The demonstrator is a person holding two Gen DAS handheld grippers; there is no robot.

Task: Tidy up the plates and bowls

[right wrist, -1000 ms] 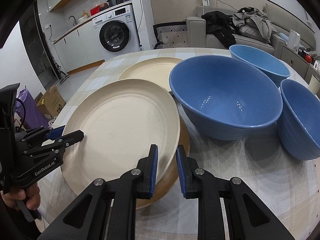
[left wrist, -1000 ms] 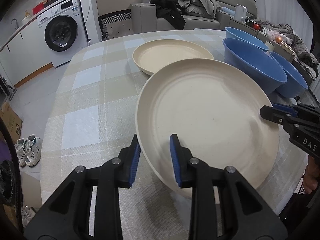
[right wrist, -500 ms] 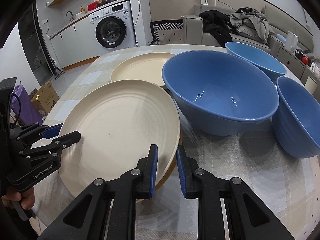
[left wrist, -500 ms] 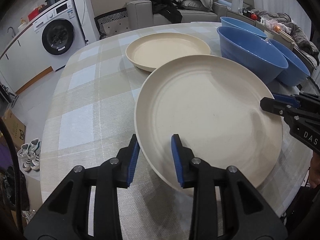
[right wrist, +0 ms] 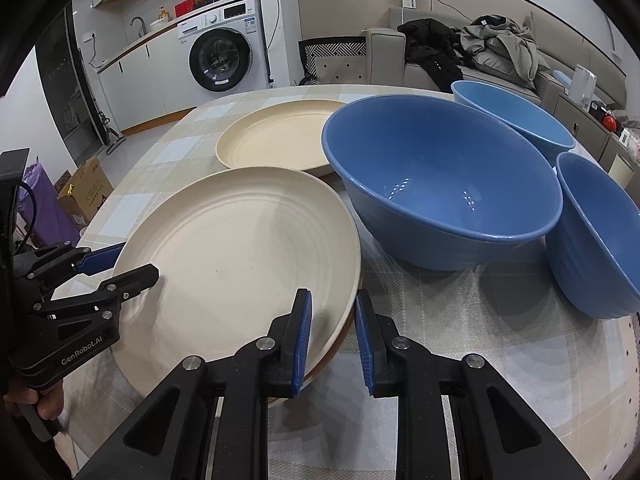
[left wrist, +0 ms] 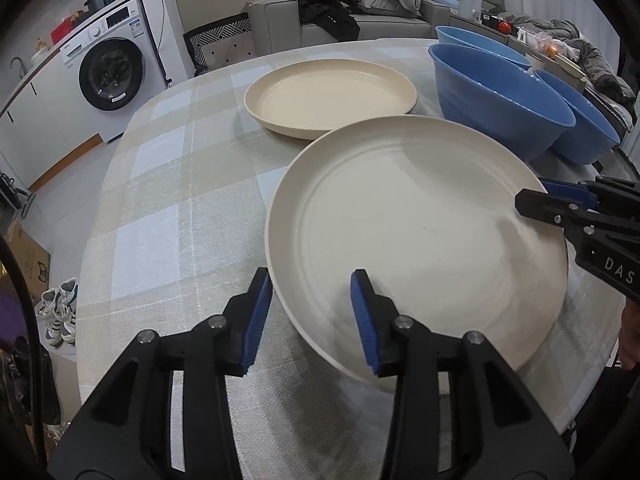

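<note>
In the left wrist view, the left tongs (left wrist: pixel 310 306), just widened, are seen straddling the near rim of the round cream plate (left wrist: pixel 416 232) without pressing it.

In the right wrist view, the plate's edge (right wrist: pixel 240 264) is gripped by the narrow right tongs (right wrist: pixel 330 332), with three blue bowls (right wrist: pixel 440 184) beyond on the checked surface (right wrist: pixel 480 320).

Left hand-held gripper (left wrist: pixel 310 312): jaws have just been opening, the gap between the blue pads wider than a second earlier, with the near rim of the cream plate (left wrist: pixel 416 236) between them. The plate, earlier tilted above the desk (left wrist: pixel 168 208), now sits lower and flatter.
</note>
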